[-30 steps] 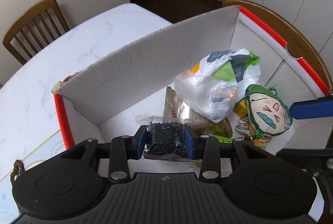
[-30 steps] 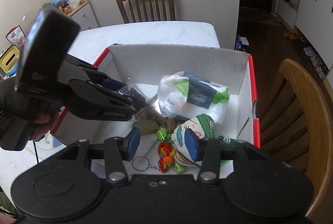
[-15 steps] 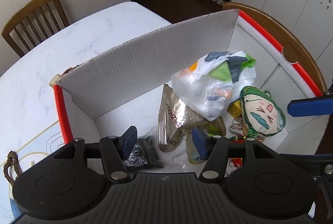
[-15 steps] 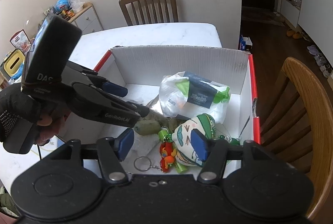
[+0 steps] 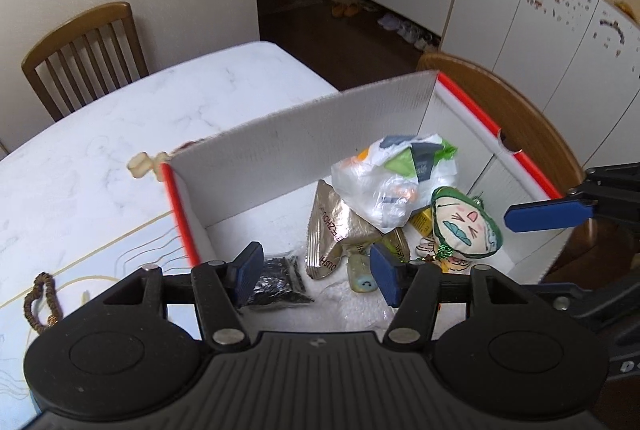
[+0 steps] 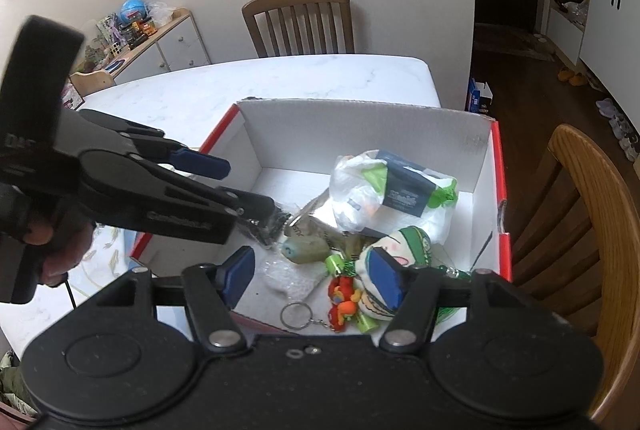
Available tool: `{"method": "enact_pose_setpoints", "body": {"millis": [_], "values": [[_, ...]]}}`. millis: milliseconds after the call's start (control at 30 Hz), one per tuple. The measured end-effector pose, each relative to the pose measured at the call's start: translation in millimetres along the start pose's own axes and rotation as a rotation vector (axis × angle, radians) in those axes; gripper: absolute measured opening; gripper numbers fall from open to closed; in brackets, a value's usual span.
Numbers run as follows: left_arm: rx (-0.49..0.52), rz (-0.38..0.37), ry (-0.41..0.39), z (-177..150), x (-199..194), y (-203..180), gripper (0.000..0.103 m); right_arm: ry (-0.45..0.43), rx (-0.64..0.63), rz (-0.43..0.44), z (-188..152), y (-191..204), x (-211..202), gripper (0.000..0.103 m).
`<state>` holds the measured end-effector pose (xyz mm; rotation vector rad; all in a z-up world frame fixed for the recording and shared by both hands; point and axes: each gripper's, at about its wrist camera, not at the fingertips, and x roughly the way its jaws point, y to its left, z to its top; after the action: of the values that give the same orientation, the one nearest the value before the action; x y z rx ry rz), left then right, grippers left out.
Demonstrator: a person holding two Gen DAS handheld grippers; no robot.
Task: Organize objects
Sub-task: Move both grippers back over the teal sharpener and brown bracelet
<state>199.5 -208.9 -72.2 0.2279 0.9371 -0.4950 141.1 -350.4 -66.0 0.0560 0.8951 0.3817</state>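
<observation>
A white cardboard box with red edges (image 5: 304,154) stands on the marble table; it also shows in the right wrist view (image 6: 360,126). A small clear bag of black bits (image 5: 278,280) lies on the box floor by my left finger. My left gripper (image 5: 316,276) is open and empty above the box's near side. My right gripper (image 6: 316,276) is open and empty over the box's near edge, above a green-hooded plush face (image 6: 400,250). The box also holds a white plastic bag (image 5: 394,178), a gold foil packet (image 5: 328,230) and a keyring charm (image 6: 340,296).
A bead bracelet (image 5: 40,296) lies on the table left of the box. Wooden chairs stand at the far table end (image 6: 300,22) and right of the box (image 6: 580,226). A tan clip (image 5: 140,164) sits by the box's far left corner.
My left gripper opened and let the bag of black bits drop onto the box floor, then rose and drew back. My right gripper opened a little wider.
</observation>
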Motion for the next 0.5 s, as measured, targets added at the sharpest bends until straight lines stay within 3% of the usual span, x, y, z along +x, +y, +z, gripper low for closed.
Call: {"method": "enact_pose_setpoints", "body": {"millis": [367,500], "values": [[-0.034,0.01,-0.082,-21.8,-50.8,32.7,0.058,-0.03,-0.011,-0.008,11.8,35.5,-5.9,0.077],[-0.05,0.007,-0.115,-32.5,-67.9,51.4,0.067,-0.039,-0.011,-0.015,15.9,53.4,-2.8,0.081]]}}
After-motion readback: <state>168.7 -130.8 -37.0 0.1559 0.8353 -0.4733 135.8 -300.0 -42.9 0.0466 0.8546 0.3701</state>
